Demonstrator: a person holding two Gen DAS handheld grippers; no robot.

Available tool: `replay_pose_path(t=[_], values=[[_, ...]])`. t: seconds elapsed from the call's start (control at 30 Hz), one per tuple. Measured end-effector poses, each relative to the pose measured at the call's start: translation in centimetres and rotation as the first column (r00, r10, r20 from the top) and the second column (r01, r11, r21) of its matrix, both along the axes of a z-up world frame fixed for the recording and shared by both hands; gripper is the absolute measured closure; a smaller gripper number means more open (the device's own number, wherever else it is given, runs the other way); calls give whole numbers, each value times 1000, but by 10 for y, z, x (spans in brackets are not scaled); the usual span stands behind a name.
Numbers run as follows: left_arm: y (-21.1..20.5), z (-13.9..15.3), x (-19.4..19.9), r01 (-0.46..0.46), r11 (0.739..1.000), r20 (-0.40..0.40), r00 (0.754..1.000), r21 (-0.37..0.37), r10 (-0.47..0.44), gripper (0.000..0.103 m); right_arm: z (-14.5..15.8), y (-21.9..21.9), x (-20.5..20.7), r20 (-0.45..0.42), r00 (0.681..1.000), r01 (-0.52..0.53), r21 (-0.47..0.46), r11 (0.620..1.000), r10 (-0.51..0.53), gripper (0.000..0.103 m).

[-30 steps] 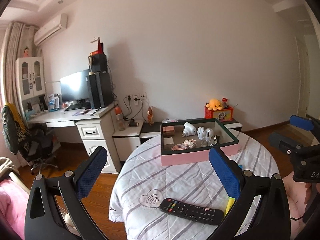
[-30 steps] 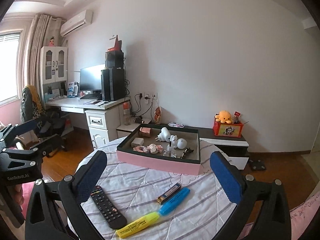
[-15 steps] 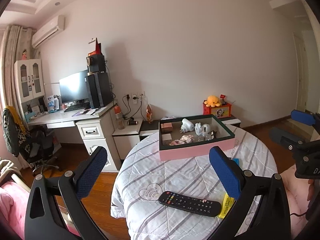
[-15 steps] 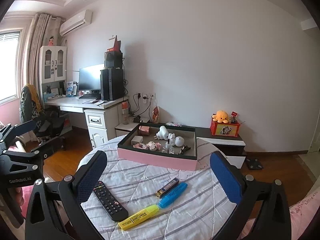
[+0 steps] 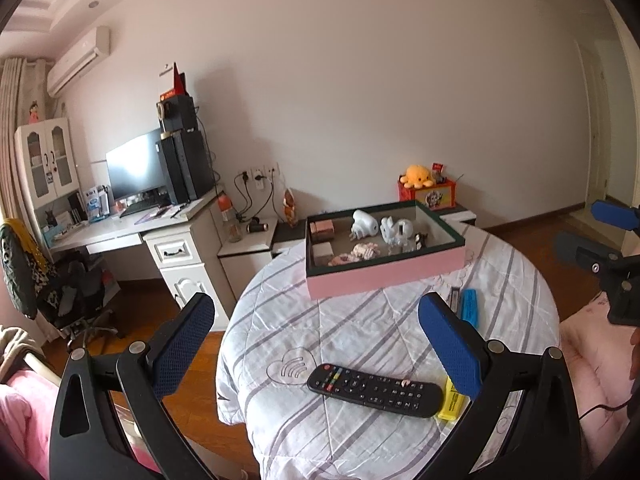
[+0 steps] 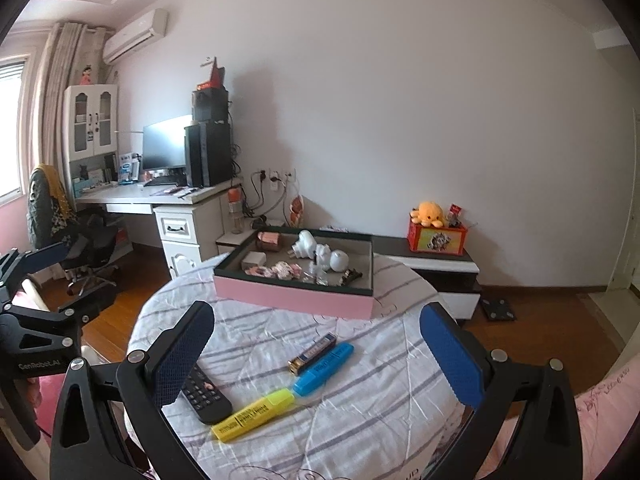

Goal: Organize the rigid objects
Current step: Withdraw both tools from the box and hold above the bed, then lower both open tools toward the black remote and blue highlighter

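I had both grippers raised above the near side of the round table (image 6: 360,420), which wore a white quilted cover with grey stripes. My left gripper (image 5: 316,344) had its blue pads spread wide and gripped nothing; the black remote (image 5: 374,390) lay on the cover below and between its fingers, well apart from both pads. My right gripper (image 6: 316,354) was spread just as wide and equally empty.

In the right wrist view, between the right fingers, I saw the yellow highlighter (image 6: 254,414) lying nearest me, its tip meeting the end of the blue highlighter (image 6: 324,368), and a small dark battery (image 6: 312,354) lying just beside the blue one on its far side. The remote sat left of them, partly hidden behind my left-hand pad in that view. In the left wrist view the yellow highlighter showed only as a sliver by the remote's right end, mostly behind a pad.

Farther back on the table stood the pink tray (image 6: 296,300) with a dark rim. It held a white plug (image 6: 302,244), a white rounded figure (image 6: 338,260), a small brown box (image 6: 268,240), a white block (image 6: 254,258) and some pink-and-white bits I could not make out.

Beyond the table I could see a white desk (image 6: 160,196) with a monitor (image 6: 166,142), and an orange plush toy (image 6: 428,213) on a red box.
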State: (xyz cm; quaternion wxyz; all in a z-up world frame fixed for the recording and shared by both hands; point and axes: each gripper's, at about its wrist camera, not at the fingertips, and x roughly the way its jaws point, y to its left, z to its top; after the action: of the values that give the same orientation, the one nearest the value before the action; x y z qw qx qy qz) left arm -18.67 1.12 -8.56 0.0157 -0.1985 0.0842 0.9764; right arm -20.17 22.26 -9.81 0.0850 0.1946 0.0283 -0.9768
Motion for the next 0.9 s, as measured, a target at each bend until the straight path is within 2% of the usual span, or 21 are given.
replay_pose_path(t=[0.13,0.37,0.5,0.67,0.77,0.9], values=[[-1,-19,-9,23,999,75,997,40,-26,0,-12,7,-8,45,999,8,-12,1000,-7,0],[6,-67,-24,55,994,240,968,97,-77,0,-48,9,-25,157,988,11,-2,1000,-11,0],[15,-93,-27,70,996,313,946,58,-85,0,-70,7,-34,223,975,5,3,1000,-5,0],[18,-120,-29,86,995,391,915,53,-100,0,-85,7,-41,270,963,-2,3,1000,1,0],[14,-133,-34,57,998,421,905,6,-54,0,-89,6,-44,283,959,-7,3,1000,6,0],[5,-147,-47,4,1000,471,882,-5,-1,0,-95,8,-50,297,955,-6,-3,1000,7,0]])
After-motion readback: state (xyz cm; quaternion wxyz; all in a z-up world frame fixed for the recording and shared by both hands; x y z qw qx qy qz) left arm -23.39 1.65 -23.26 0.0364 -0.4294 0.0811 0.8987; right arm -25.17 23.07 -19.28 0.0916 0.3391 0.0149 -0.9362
